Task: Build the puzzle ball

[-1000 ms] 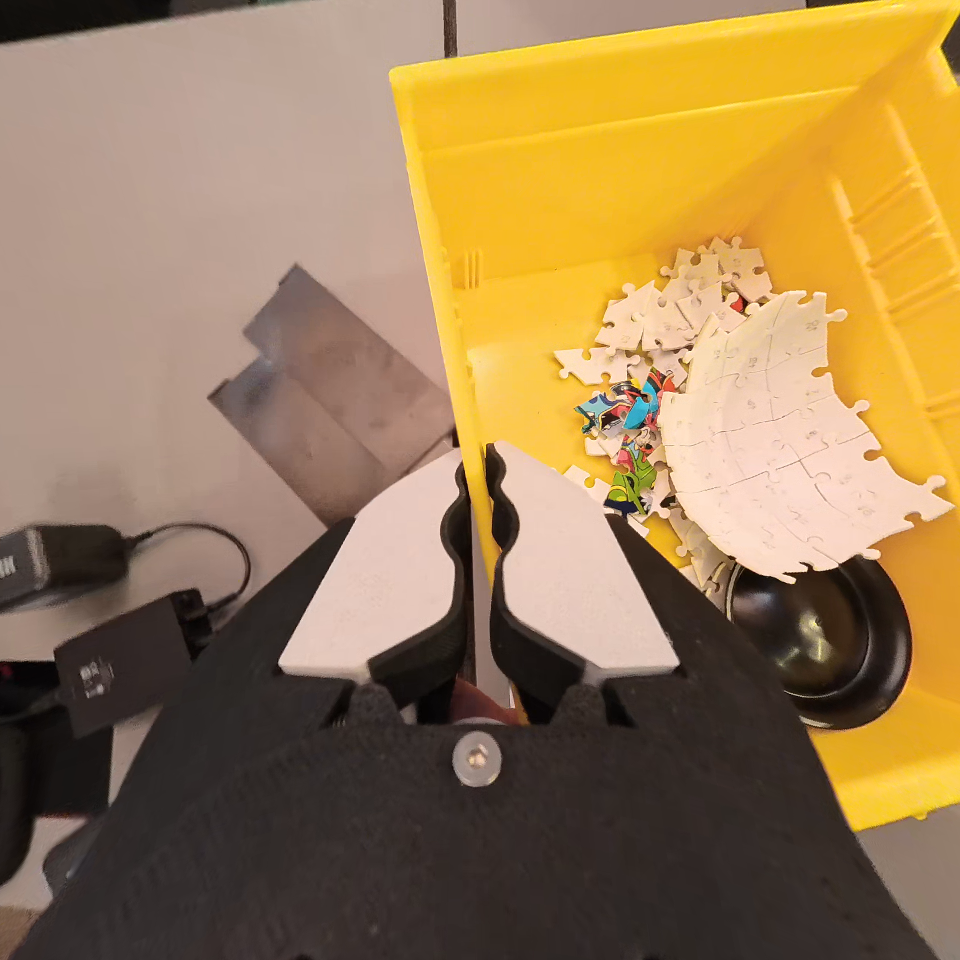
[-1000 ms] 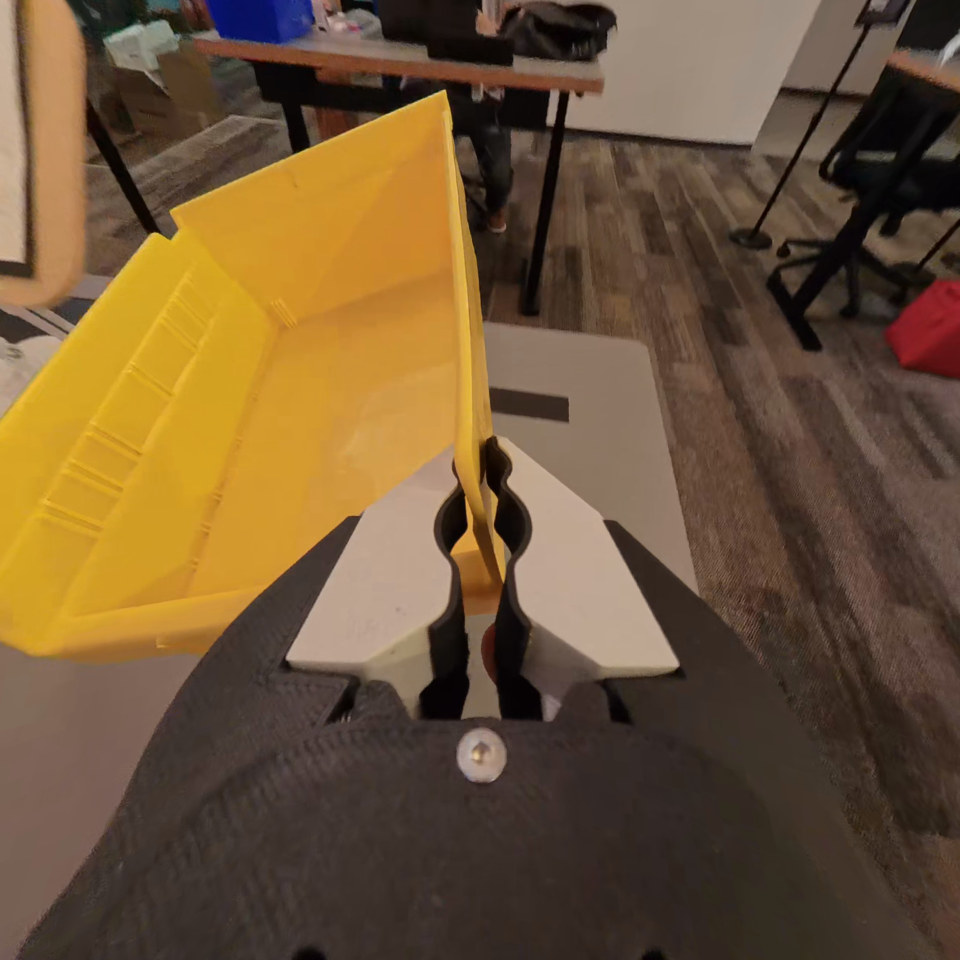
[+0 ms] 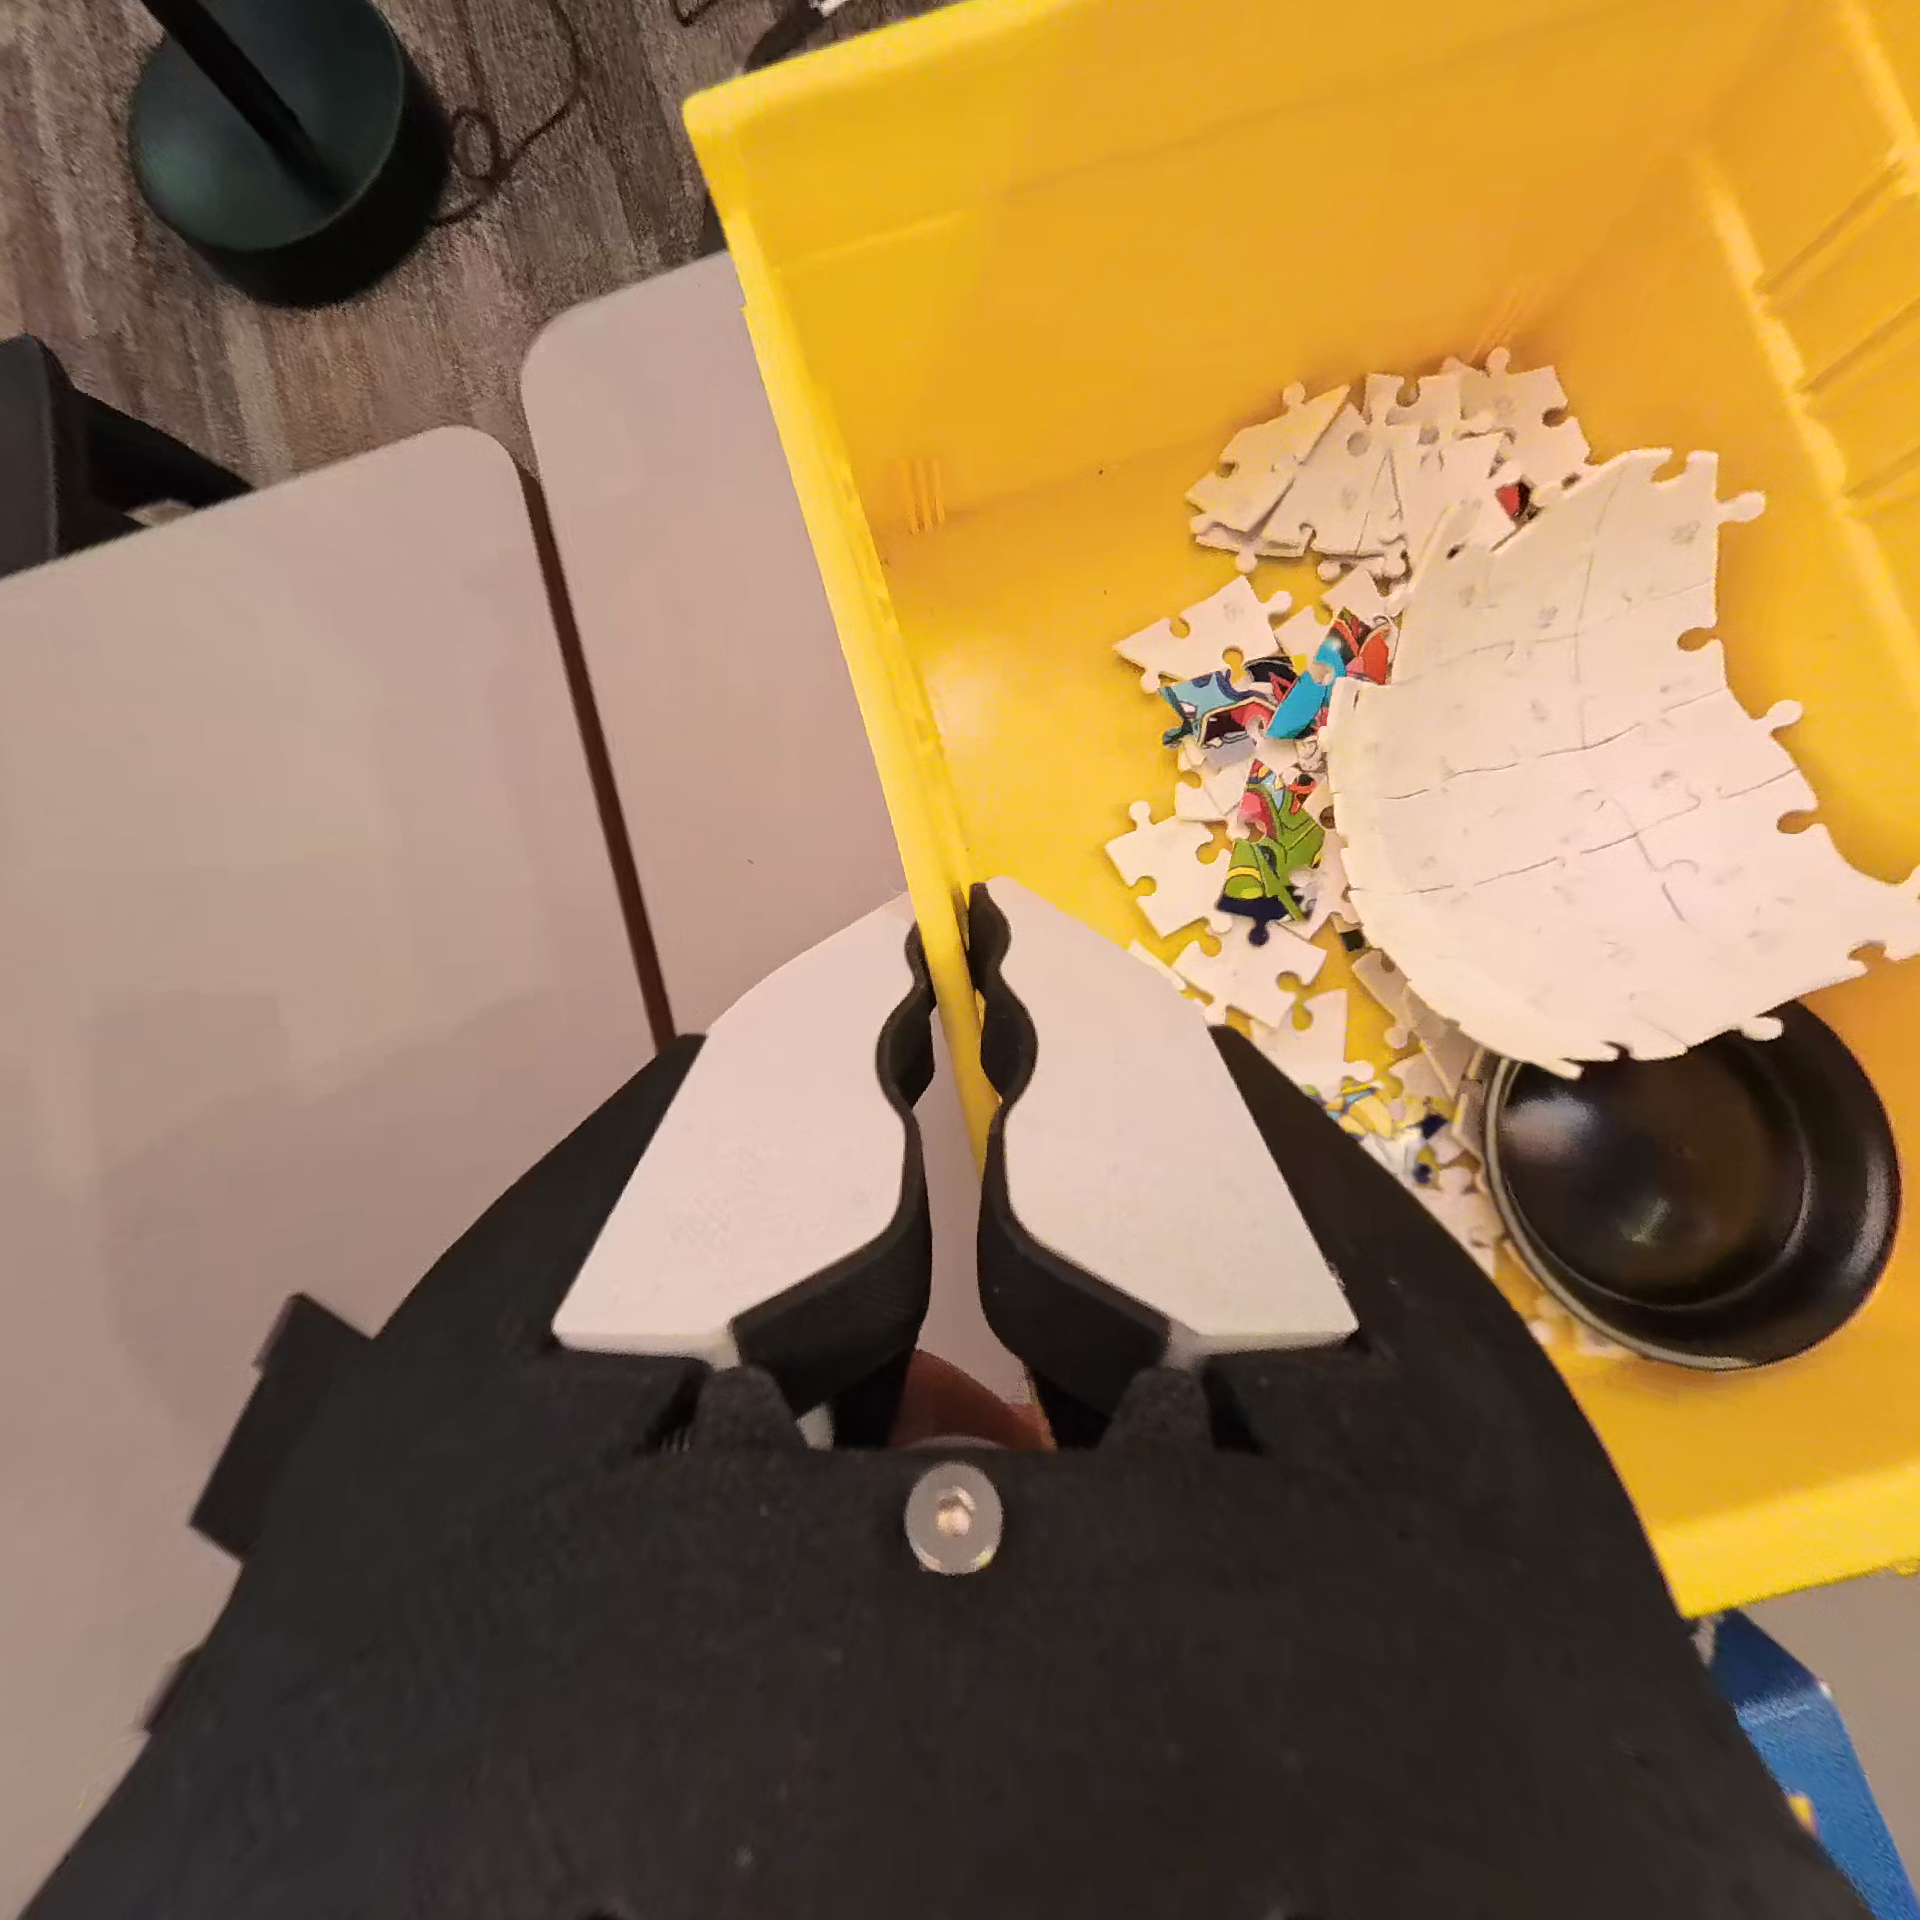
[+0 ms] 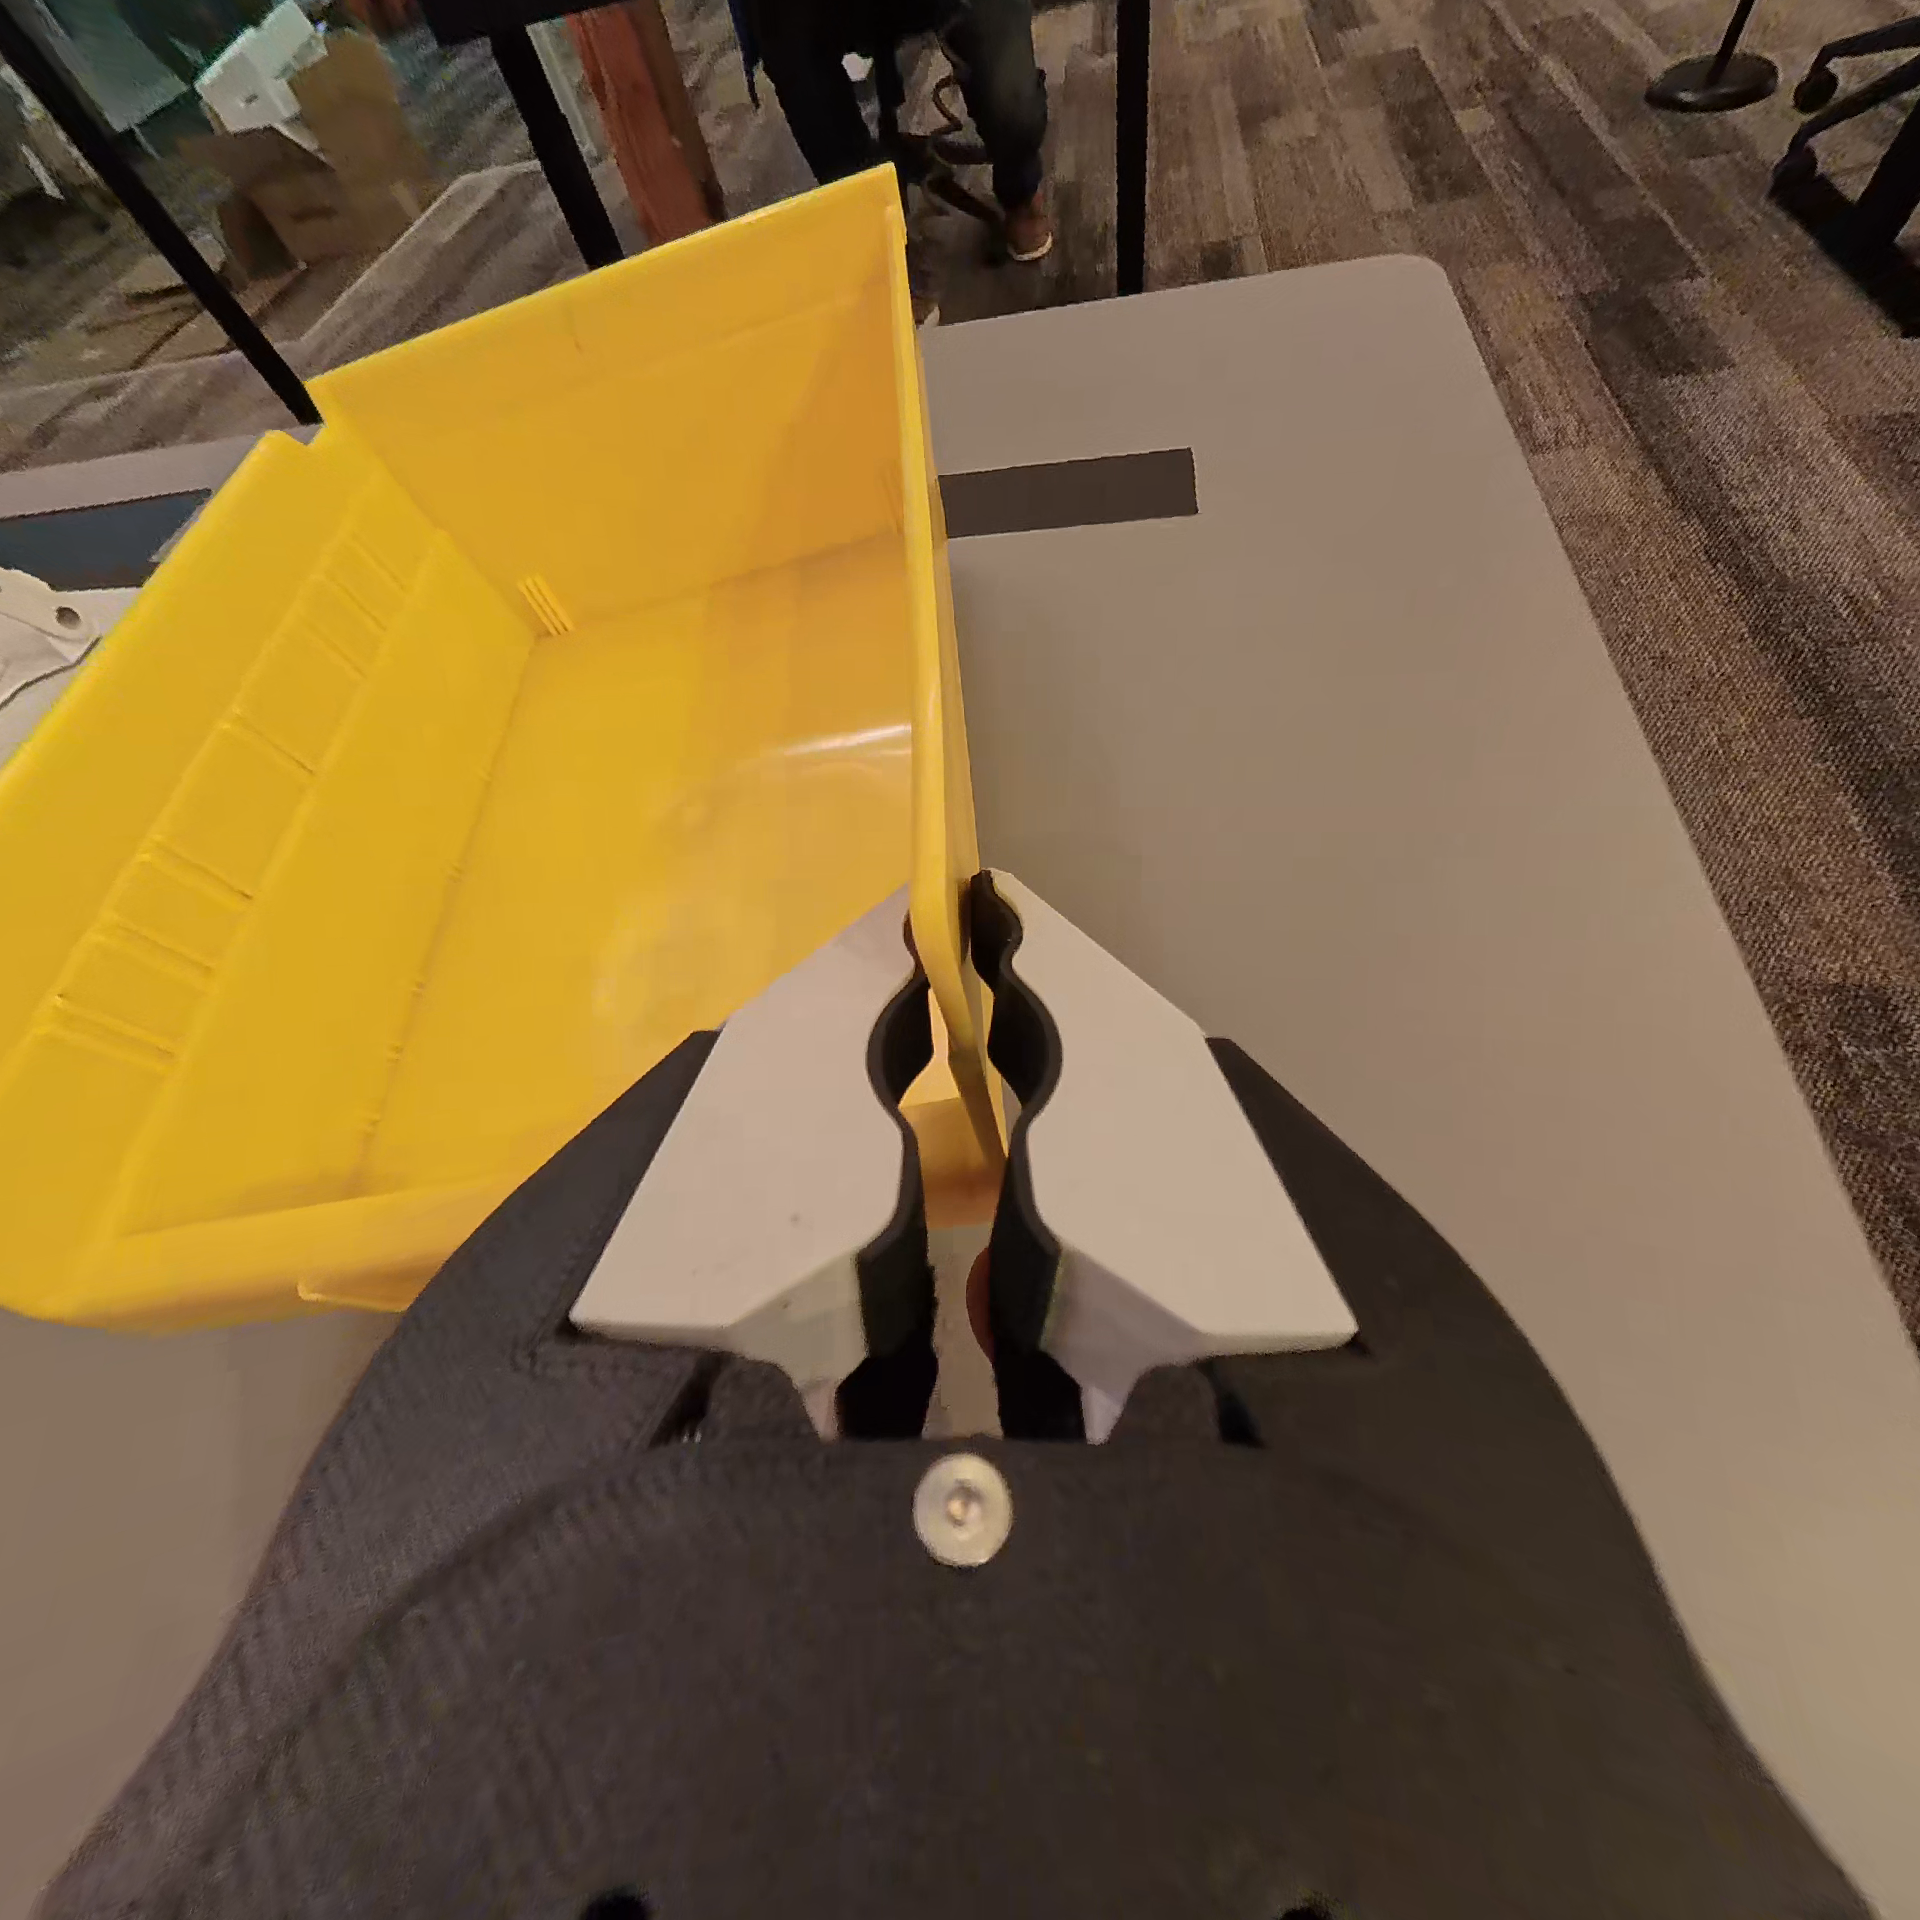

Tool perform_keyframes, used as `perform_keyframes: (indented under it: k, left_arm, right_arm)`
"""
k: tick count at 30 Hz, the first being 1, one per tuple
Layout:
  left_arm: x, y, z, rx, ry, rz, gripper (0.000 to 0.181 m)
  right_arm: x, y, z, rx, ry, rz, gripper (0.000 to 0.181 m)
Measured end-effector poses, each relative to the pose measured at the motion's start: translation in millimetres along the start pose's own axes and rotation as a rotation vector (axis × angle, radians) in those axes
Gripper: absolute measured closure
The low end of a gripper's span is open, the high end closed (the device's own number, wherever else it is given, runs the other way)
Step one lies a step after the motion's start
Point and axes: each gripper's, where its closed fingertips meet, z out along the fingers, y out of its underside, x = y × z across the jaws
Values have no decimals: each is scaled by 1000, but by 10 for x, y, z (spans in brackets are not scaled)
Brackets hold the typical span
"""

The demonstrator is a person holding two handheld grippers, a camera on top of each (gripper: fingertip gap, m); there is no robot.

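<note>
Puzzle ball, part-built: a curved white shell [image 3: 1579, 790] of joined pieces lies blank side up in the yellow bin [image 3: 1195, 312], at the side far from the left gripper.

Left gripper [image 3: 957, 904]: jaws pinched on the bin's thin side wall, one finger outside, one inside. Right gripper [image 4: 948, 904]: jaws pinched on the opposite wall, likewise astride it.

Bin contents, left view only: loose pieces [image 3: 1257, 790], some white, some printed face up, heaped against the shell's near edge; a black dish [image 3: 1704, 1195] in the corner, the shell's rim overlapping its top. Bare yellow floor lies between the heap and the clamped wall, and toward the far wall.

Right view: bin interior shows bare floor only; shell, pieces and dish fall outside what it sees. Bin appears tilted and raised off the table, though the wide lens makes this uncertain.

Surroundings, left view: grey tables [image 3: 260, 831] with a narrow gap between them, rounded corners, carpet beyond, and a dark round base [image 3: 270, 135] on the floor. Right view: open grey tabletop [image 4: 1351, 831] to the right of the bin, a black strip [image 4: 1070, 494] on it, table edge then carpet farther right; table legs and a standing person's legs [image 4: 997, 114] beyond.
</note>
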Motion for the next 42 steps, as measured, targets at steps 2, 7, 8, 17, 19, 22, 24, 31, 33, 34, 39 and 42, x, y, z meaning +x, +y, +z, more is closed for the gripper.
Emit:
perform_keyframes:
  k: [2, 7, 8, 17, 19, 22, 24, 31, 33, 34, 39, 42]
  left_arm:
    - [72, 123, 6, 8, 39, -31, 177]
    - [250, 256, -121, 11, 37, -49, 177]
    - [273, 271, -144, 16, 35, -51, 177]
    - [339, 349, -207, 24, 22, -92, 177]
    - [341, 344, -214, 27, 12, -83, 177]
    - [327, 343, -219, 41, -23, -56, 172]
    - [324, 343, -230, 53, -44, -43, 170]
    - [115, -19, -690, 259, -97, -50, 140]
    - [122, -69, -941, 293, -91, -38, 135]
    - [162, -56, -1082, 300, -77, -26, 131]
    - [131, 643, -1627, 200, -145, 52, 115]
    - [21, 1371, -1732, 79, -164, 24, 110]
  right_arm:
    - [4, 67, 31, -6, 13, 28, 179]
    - [-1, 170, 88, 4, 40, 100, 179]
    - [18, 162, 97, 10, 52, 105, 179]
    - [224, 11, 344, 41, 82, 166, 179]
    - [231, -18, 398, 43, 96, 166, 179]
    - [180, -29, 434, 60, 134, 173, 179]
    - [152, -26, 442, 64, 155, 168, 179]
    - [133, -81, 271, 107, 171, 147, 143]
    - [146, -108, 142, 122, 224, 91, 135]
    - [151, -132, 57, 130, 256, 58, 131]
    - [-215, -276, -331, 178, 289, -139, 140]
    - [-699, -244, -411, 156, 205, -244, 145]
